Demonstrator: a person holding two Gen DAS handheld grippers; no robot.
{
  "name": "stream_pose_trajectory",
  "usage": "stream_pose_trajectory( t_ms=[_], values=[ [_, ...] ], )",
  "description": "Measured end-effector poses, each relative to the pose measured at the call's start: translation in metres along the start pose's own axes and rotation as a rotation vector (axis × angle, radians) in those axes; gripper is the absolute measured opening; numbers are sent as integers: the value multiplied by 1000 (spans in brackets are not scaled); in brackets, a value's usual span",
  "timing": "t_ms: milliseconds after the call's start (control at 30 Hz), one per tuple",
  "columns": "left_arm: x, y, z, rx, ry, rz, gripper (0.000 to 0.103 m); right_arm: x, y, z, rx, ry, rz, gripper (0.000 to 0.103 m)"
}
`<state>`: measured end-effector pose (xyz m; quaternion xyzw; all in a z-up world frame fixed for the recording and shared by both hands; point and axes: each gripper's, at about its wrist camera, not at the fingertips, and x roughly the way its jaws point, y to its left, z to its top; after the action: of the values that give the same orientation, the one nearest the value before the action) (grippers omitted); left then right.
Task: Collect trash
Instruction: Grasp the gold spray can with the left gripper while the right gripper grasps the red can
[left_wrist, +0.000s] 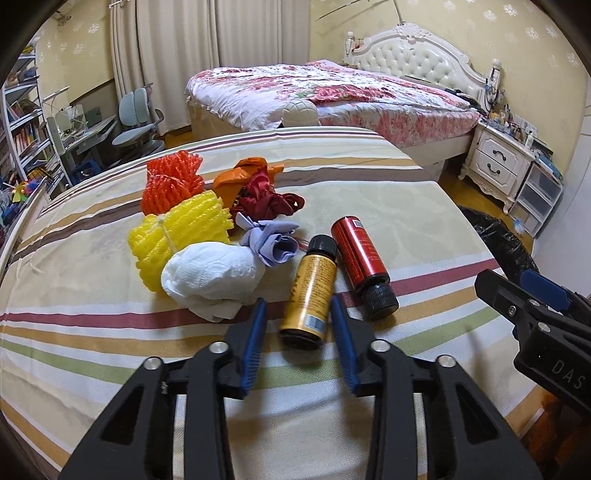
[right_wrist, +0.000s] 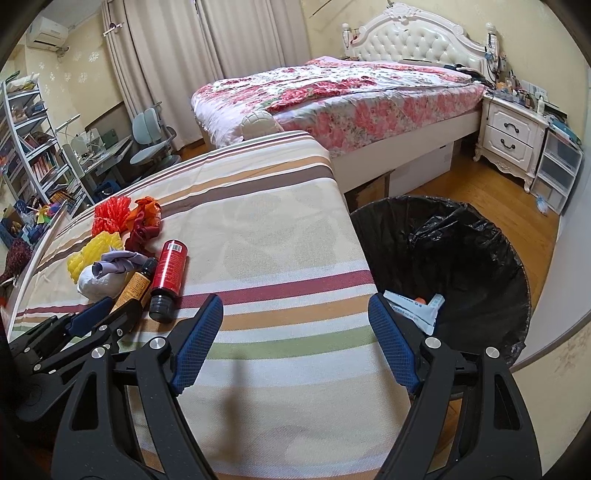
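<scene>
At the left of the left wrist view, on the striped worktop (left_wrist: 110, 332), we see the trash in a loose heap: an orange net (left_wrist: 171, 181) at the back, a yellow net (left_wrist: 177, 236) in front of it, and a white tissue wad (left_wrist: 210, 273) touching the yellow net's near end. Just right of these lie an orange bag (left_wrist: 240, 177), a red ribbon (left_wrist: 266, 199) and a crumpled lilac cloth (left_wrist: 269, 240). Next come two bottles on their sides, side by side: a gold bottle (left_wrist: 310, 295) with its cap pointing away, and a red bottle (left_wrist: 358, 254) with its cap pointing towards us.

Our left tool (left_wrist: 299, 301) sits low in the middle of that frame, its blue pads either side of the gold bottle's base. The jaws stand narrow, yet a gap shows on the left side, so they are not gripping it.

In the right wrist view, our right tool (right_wrist: 295, 297) hangs over bare worktop at lower centre, jaws wide and holding nothing. To its right, beside the worktop's edge, stands a bin (right_wrist: 461, 251) with a black liner, and white wrappers (right_wrist: 410, 306) lie inside. A bed (right_wrist: 351, 92) fills the background.
</scene>
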<state>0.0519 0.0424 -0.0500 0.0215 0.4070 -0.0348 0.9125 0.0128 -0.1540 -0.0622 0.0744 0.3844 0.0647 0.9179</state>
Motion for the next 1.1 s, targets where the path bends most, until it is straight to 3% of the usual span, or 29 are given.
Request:
stream_pose_trajectory(
  t_ms=[67,533,600,667,733,833,1100],
  values=[
    [-1,-2,-1,13,-3,-8,25,0,1,-1,-4,0,-2,79],
    [-20,13,-22,20,2,-28,25,1,23,-5,-59,13,7,79],
    [-16,16,-21,6,21,-43,27,2,26,-5,-65,16,8,79],
    [-13,18,-19,-8,23,-46,37,2,28,-4,-69,16,9,79],
    [-12,18,-16,-11,23,-46,37,2,30,-5,-76,18,7,79],
    [-12,18,-17,-1,17,-48,25,3,36,-4,-91,22,8,79],
    [-32,26,-25,13,-34,-45,25,7,63,2,-152,23,37,79]
  ],
)
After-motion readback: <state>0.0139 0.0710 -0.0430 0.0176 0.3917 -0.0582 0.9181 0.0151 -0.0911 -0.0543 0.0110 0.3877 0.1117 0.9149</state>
